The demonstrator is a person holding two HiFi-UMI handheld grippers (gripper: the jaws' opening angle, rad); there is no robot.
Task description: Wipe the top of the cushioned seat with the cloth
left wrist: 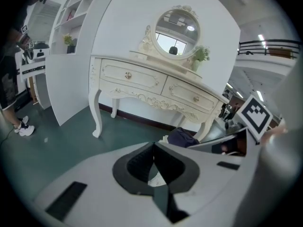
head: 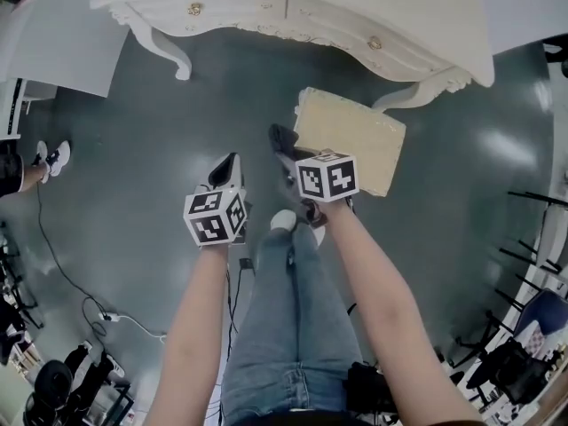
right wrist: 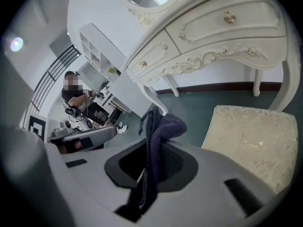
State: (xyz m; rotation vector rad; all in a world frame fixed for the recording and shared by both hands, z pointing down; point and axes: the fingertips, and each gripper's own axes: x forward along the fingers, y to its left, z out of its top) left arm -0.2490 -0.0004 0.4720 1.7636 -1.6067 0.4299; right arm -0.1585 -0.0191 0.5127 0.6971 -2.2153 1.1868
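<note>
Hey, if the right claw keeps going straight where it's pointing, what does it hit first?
Likely the floor under the dressing table, passing left of the cushioned seat; depth is unclear.

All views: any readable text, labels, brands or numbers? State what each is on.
No readable text in any view.
Left cube and right cube: black-and-white square markers only, no letters or digits.
Dresser, seat, cloth: no label or print visible.
Shelves: items too small to read.
</note>
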